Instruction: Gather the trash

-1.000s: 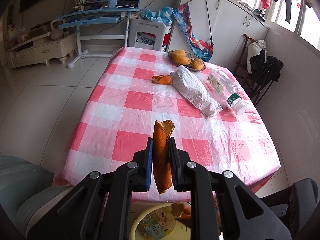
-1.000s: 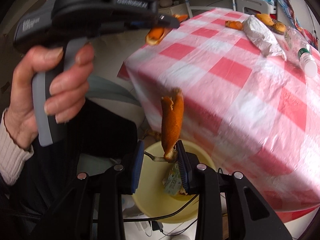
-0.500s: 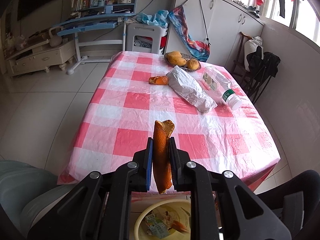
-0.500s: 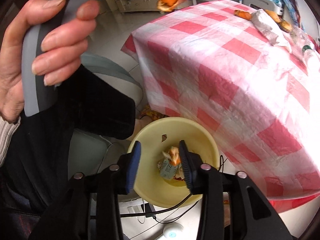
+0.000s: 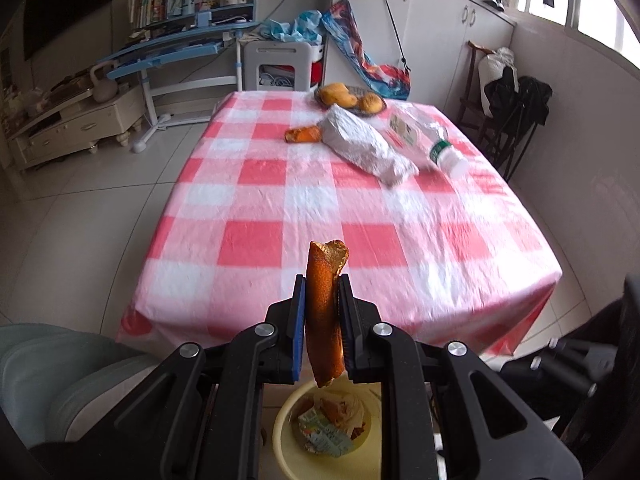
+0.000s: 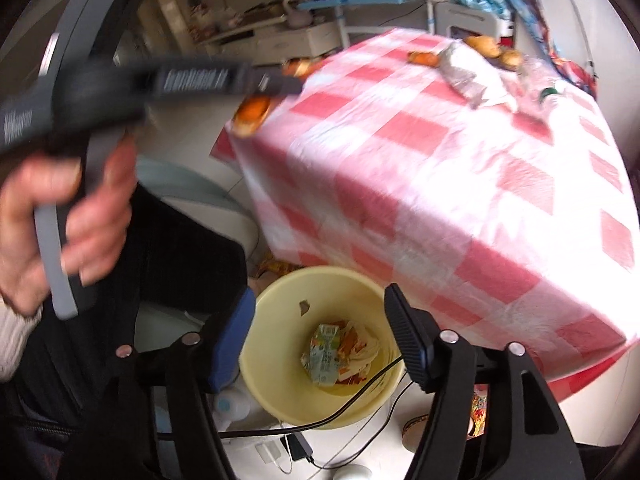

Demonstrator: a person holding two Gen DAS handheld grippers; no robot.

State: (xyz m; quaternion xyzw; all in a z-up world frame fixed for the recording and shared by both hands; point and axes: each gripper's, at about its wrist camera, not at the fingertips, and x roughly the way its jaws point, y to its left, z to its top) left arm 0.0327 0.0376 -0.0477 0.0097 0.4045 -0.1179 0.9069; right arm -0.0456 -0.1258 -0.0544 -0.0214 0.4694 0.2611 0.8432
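Note:
My left gripper (image 5: 322,300) is shut on a long orange peel (image 5: 324,312), held above the near table edge and over the yellow bin (image 5: 288,432). In the right wrist view the left gripper (image 6: 256,92) shows blurred at upper left with the peel (image 6: 252,114) in it. My right gripper (image 6: 320,316) is open and empty, just above the yellow bin (image 6: 288,392), which holds a crushed carton (image 6: 324,354) and peel scraps. On the pink checked table (image 5: 348,216) lie another orange peel (image 5: 302,134), a white crumpled bag (image 5: 364,144) and a plastic bottle (image 5: 428,140).
A dish of fruit (image 5: 350,98) stands at the table's far end. A grey-green chair (image 5: 48,372) is at the near left, dark chairs (image 5: 516,108) at the right. A black cable (image 6: 352,404) crosses the bin's front rim. Shelves and cabinets line the far wall.
My right gripper let go of its orange peel, which fell into the bin, and its jaws have opened wide. My left gripper drew back from the table, still holding its peel.

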